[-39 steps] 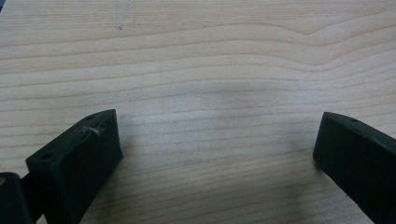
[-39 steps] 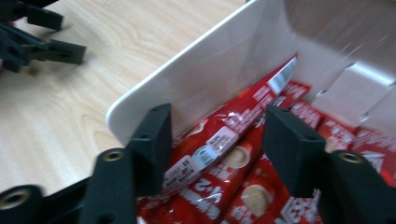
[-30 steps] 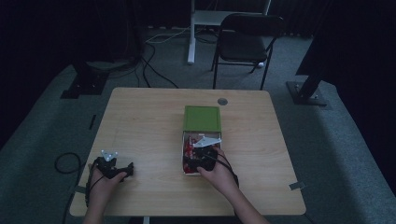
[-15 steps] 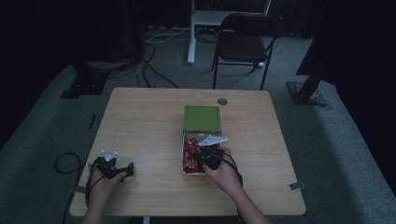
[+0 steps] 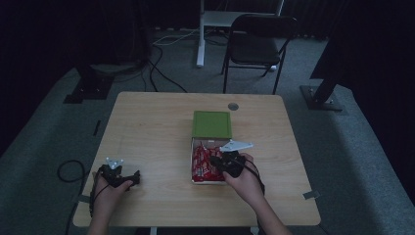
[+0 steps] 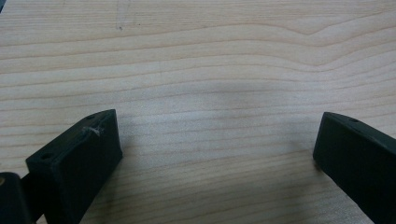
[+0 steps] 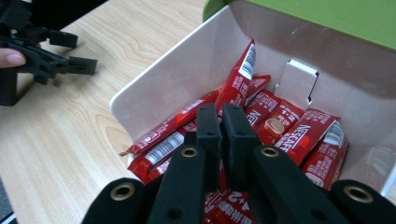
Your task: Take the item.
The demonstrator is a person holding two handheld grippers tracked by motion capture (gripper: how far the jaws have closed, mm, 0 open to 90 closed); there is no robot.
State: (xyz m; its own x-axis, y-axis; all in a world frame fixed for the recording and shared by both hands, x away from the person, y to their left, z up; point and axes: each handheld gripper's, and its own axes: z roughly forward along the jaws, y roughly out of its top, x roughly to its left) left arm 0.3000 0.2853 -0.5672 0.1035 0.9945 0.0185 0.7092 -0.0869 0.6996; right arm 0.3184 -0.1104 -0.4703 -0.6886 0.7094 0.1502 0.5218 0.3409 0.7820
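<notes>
A white box (image 7: 163,79) with its green lid (image 5: 211,124) folded back holds several red coffee sachets (image 7: 306,135). My right gripper (image 7: 220,116) reaches into it, and its jaws have just been closing. They now pinch one red sachet (image 7: 242,70), which sticks up tilted past the tips. In the high view the right gripper (image 5: 215,163) sits over the box (image 5: 192,164). My left gripper (image 6: 217,149) rests open on bare wood at the table's front left (image 5: 133,176), with nothing between its jaws.
The wooden table (image 5: 156,127) has a round cable hole (image 5: 233,106) near its far edge. Behind the table stand a dark folding chair (image 5: 262,46) and a white desk leg (image 5: 200,34). Cables lie on the grey floor at the left.
The right hand has shifted slightly toward the table's right and risen a little over the box. The left hand has stayed put.
</notes>
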